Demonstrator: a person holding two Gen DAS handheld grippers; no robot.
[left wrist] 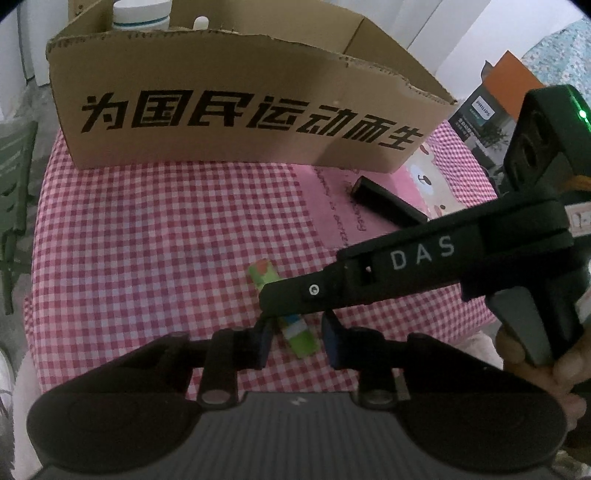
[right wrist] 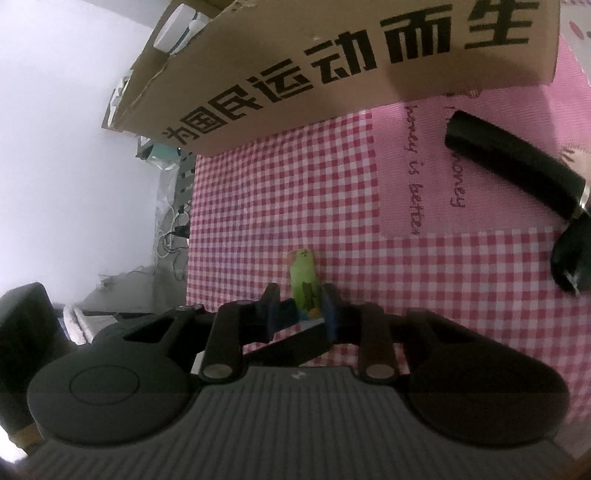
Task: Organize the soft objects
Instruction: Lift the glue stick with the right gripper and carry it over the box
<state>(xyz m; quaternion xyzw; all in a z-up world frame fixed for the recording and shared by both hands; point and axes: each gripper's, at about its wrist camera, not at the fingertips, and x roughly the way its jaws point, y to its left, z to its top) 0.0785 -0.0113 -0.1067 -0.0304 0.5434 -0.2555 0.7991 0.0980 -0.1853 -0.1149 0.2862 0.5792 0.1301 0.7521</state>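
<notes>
A small green soft packet with a picture on it lies on the pink checked cloth. My left gripper is open, its blue pads on either side of the packet's near end. My right gripper reaches in from the right above the packet in the left wrist view. In the right wrist view the right gripper is open with the packet between its fingertips. The cardboard box with black characters stands behind on the cloth.
A black cylindrical object lies on the pink patch to the right, also in the right wrist view. Bottles stand inside the box. A Philips carton stands at the right. A green chair is at the left.
</notes>
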